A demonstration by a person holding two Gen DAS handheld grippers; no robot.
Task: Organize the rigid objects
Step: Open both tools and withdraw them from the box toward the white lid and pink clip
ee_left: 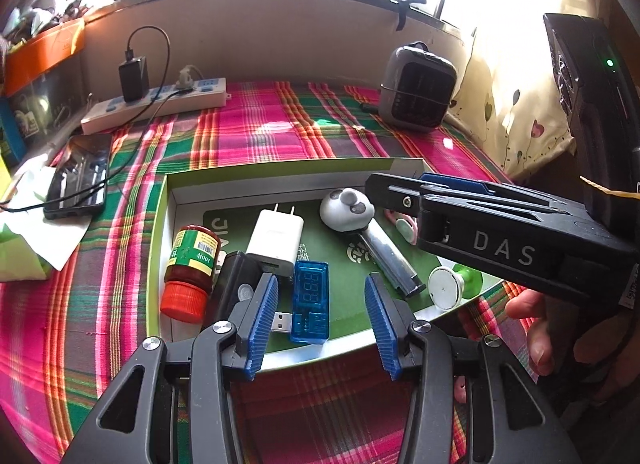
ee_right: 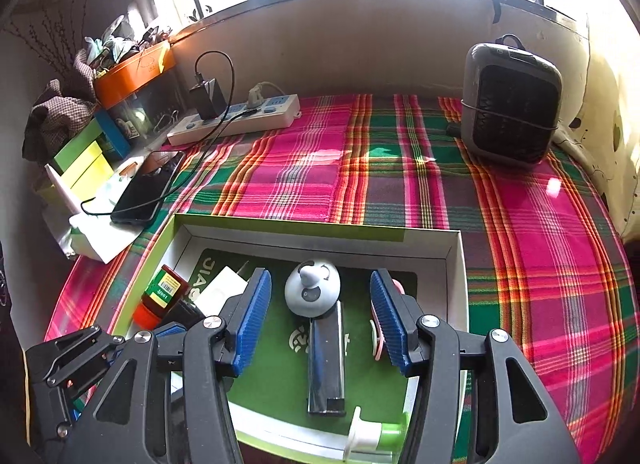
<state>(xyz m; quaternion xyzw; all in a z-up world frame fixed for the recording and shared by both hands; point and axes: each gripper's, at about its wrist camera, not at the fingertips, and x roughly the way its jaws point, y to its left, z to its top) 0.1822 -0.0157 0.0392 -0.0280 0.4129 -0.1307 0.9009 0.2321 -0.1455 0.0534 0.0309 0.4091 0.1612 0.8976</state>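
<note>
A shallow box (ee_left: 296,166) with a green floor lies on the plaid cloth. In it are a red-capped bottle (ee_left: 192,264), a white charger (ee_left: 274,240), a black block (ee_left: 234,284), a blue USB meter (ee_left: 310,300), a panda-headed stick (ee_left: 348,210) with a silver handle, a pink piece (ee_left: 404,224) and a green and white suction cup (ee_left: 450,286). My left gripper (ee_left: 320,282) stands open above the USB meter, touching nothing. My right gripper (ee_right: 320,276) is open over the panda-headed stick (ee_right: 314,294), its pads apart from it.
A white power strip (ee_left: 160,106) with a black charger, a cabled phone (ee_left: 80,176) and white paper (ee_left: 36,232) lie at the left. A grey heater (ee_right: 512,108) stands at the back right. A person's fingers (ee_left: 532,324) grip the right tool. Boxes (ee_right: 88,160) crowd the far left.
</note>
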